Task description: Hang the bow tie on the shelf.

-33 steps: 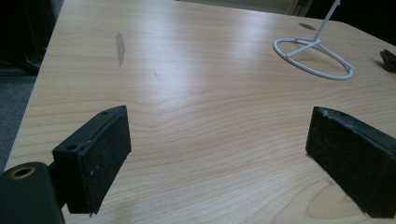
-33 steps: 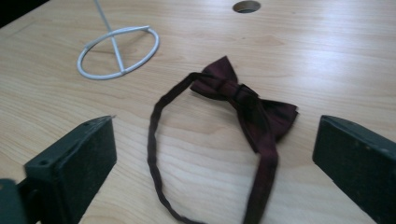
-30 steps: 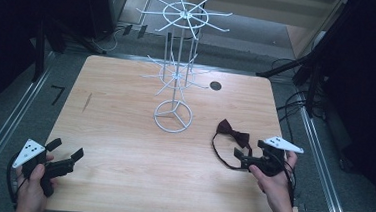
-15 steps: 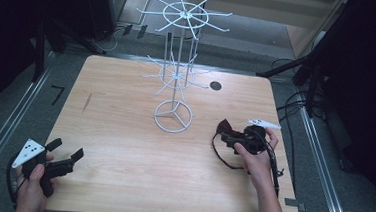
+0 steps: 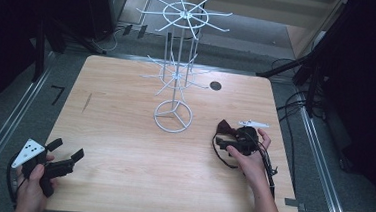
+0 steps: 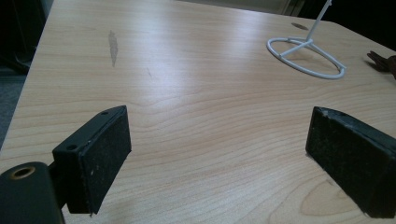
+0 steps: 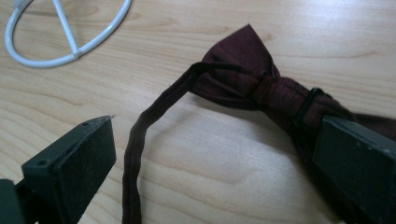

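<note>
A dark maroon bow tie (image 7: pixel 254 79) with a thin neck strap (image 7: pixel 140 140) lies flat on the wooden table (image 5: pixel 126 106), right of the white wire display stand (image 5: pixel 176 80). My right gripper (image 5: pixel 231 143) hovers just over it, open, jaws set wide on either side of the strap and knot. In the high view the bow tie (image 5: pixel 224 127) peeks out beyond that gripper. My left gripper (image 5: pixel 67 158) rests at the table's near left corner, open, with bare wood between its pads (image 6: pixel 100 154).
The stand's ring base (image 6: pixel 306 58) sits mid-table, and its spoked arms (image 5: pixel 182 15) spread overhead. A round cable hole (image 5: pixel 215 86) marks the far right of the table. Cables (image 5: pixel 291 108) lie on the floor to the right.
My right gripper moved forward and left from the table's near right edge to sit over the bow tie. The left gripper stayed put.
</note>
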`<state>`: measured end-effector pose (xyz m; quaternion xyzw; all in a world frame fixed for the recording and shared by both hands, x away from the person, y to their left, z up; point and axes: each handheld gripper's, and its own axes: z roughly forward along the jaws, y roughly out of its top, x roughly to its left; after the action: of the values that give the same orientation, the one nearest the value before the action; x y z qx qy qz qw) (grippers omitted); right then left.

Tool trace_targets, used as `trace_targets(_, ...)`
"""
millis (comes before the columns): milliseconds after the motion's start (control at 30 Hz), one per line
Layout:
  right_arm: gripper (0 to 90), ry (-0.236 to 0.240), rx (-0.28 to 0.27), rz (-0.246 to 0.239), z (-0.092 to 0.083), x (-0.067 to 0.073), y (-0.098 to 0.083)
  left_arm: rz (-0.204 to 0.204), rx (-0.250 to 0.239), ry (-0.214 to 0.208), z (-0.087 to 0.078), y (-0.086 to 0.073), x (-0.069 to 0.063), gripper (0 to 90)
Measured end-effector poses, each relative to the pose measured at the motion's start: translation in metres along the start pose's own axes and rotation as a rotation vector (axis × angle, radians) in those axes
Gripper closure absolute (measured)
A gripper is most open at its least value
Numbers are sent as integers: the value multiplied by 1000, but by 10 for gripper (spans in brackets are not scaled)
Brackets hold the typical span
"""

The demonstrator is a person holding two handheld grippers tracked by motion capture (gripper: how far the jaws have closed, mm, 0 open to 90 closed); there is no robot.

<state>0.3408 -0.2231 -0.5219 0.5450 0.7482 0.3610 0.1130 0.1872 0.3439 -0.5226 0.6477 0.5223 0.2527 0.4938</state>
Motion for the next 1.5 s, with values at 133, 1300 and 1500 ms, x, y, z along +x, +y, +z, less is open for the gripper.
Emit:
trace_targets(133, 0, -23, 31, -26, 2, 4, -4, -4, -1, -3, 0, 0, 0, 73)
trace_targets(1300, 872, -135, 25, -112, -9, -3, -24, -14, 4, -9, 0, 0, 2, 73)
trace_targets(1500, 900, -127, 2, -133, -8, -2, -26, -15, 3, -8, 0, 0, 2, 73)
